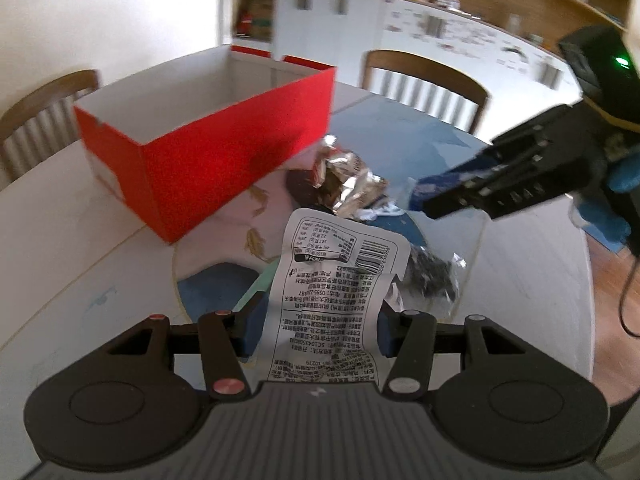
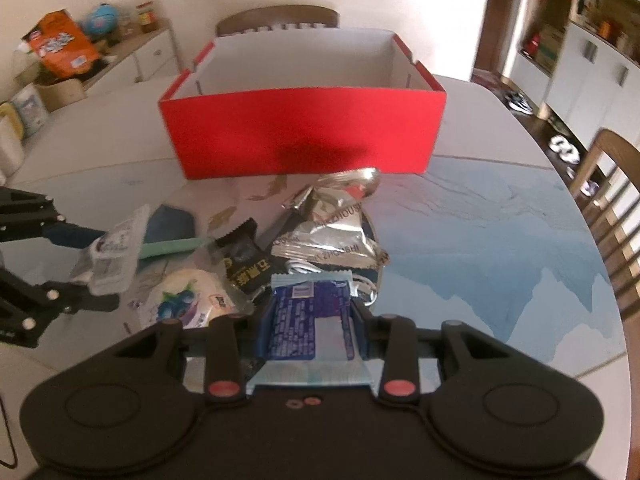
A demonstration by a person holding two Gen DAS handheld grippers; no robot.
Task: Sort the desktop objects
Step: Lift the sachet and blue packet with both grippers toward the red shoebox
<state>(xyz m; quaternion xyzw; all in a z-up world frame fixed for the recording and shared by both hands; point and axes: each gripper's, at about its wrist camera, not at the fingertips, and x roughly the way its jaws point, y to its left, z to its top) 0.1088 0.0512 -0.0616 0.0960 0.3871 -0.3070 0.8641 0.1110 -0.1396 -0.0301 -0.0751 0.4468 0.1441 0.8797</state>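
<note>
An open red box (image 1: 192,160) (image 2: 304,136) with a white inside stands on the table behind a pile of snack packets. My left gripper (image 1: 320,324) is shut on a white printed packet (image 1: 336,292), also seen from the right wrist view (image 2: 114,252). My right gripper (image 2: 312,324) is shut on a blue packet (image 2: 310,320); it shows at the right of the left wrist view (image 1: 424,200). On the table lie a crumpled silver bag (image 2: 336,224) (image 1: 348,176), a black packet (image 2: 244,260) and a white blueberry packet (image 2: 188,300).
The round table (image 2: 480,240) has a glass top over a blue and white picture. Wooden chairs (image 1: 420,80) (image 2: 612,184) stand around it. A green strip (image 2: 172,246) lies in the pile. Cabinets and shelves line the walls.
</note>
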